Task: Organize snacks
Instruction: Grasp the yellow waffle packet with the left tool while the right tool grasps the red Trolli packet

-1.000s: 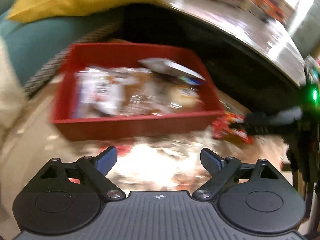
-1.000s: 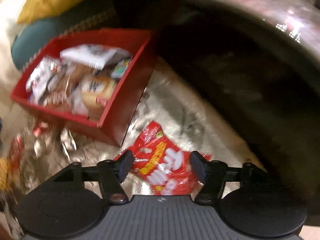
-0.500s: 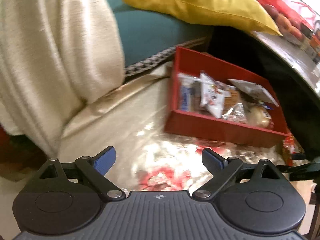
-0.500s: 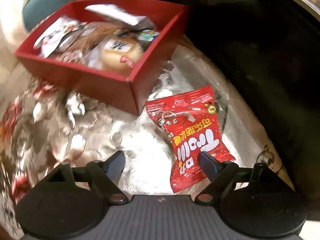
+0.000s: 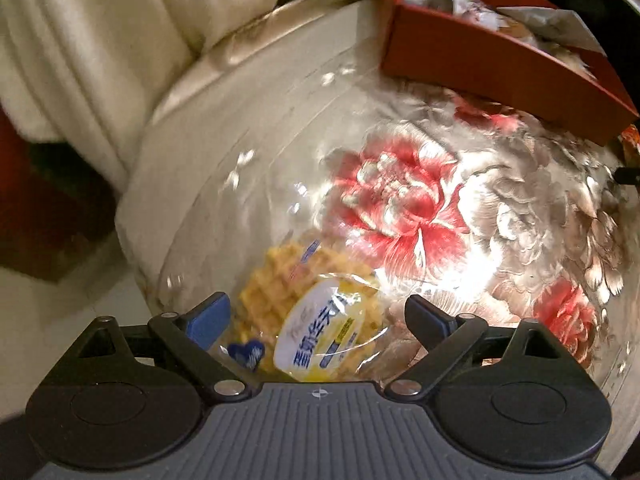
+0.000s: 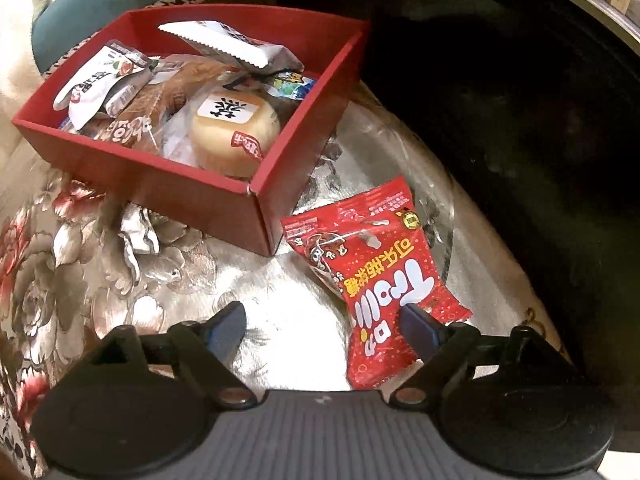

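Straddling the waffle packet point(image 5: 320, 320) with its jaws spread wide, the left tool point(image 5: 318, 312) looks set to pinch it off the floral cloth point(image 5: 400, 200); the right tool point(image 6: 324, 324), likewise released, hangs over the red candy bag point(image 6: 376, 280) lying just beside the red box point(image 6: 256, 200), where the gathered snacks belong
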The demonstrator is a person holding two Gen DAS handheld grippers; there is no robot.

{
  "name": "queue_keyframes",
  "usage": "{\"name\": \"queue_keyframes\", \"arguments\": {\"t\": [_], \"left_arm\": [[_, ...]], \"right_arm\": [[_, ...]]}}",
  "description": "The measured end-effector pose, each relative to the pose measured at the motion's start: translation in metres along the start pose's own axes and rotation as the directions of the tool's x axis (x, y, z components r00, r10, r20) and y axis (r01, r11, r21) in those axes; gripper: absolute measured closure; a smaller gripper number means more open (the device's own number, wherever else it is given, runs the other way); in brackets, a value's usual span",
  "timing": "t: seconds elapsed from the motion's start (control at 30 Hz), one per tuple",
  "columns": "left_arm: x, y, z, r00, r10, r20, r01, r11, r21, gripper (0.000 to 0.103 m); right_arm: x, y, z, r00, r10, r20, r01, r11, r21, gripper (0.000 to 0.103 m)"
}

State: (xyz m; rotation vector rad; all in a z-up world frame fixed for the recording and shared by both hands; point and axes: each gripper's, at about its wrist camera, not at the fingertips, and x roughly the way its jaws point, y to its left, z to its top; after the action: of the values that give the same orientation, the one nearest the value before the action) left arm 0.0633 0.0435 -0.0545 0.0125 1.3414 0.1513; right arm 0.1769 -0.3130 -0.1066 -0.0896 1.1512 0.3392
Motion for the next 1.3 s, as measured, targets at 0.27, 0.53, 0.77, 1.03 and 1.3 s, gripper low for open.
{"name": "queue_keyframes", "arguments": {"t": [0.27, 0.53, 0.77, 1.03, 1.3], "left_arm": [[0.018, -0.007, 0.0, 1.0, 0.025, -0.007, -0.024, 0.998, 0.057, 0.001], [0.009, -0.028, -0.009, 0.999, -0.041, -0.008, 0.042, 0.992, 0.117, 0.016], [0.005, -0.05, -0.01, 0.989, -0.148, -0.028, 0.15, 0.975, 0.161, 0.017], [0.008, -0.057, -0.007, 0.987, -0.154, -0.036, 0.158, 0.973, 0.167, 0.015], [0.013, -0.067, -0.005, 0.99, -0.14, -0.034, 0.144, 0.97, 0.196, 0.01]], "right_arm": [[0.005, 0.001, 0.0, 1.0, 0.01, 0.006, -0.011, 0.999, 0.037, 0.019], [-0.02, 0.007, -0.018, 0.998, 0.055, -0.023, -0.052, 0.991, 0.12, 0.071], [-0.057, -0.011, -0.025, 1.0, 0.016, 0.018, -0.019, 0.978, 0.208, 0.06], [-0.013, -0.028, 0.035, 0.997, -0.073, -0.002, 0.072, 0.976, 0.203, 0.022], [0.025, -0.039, 0.033, 0.993, -0.105, -0.052, 0.113, 0.972, 0.207, 0.016]]}}
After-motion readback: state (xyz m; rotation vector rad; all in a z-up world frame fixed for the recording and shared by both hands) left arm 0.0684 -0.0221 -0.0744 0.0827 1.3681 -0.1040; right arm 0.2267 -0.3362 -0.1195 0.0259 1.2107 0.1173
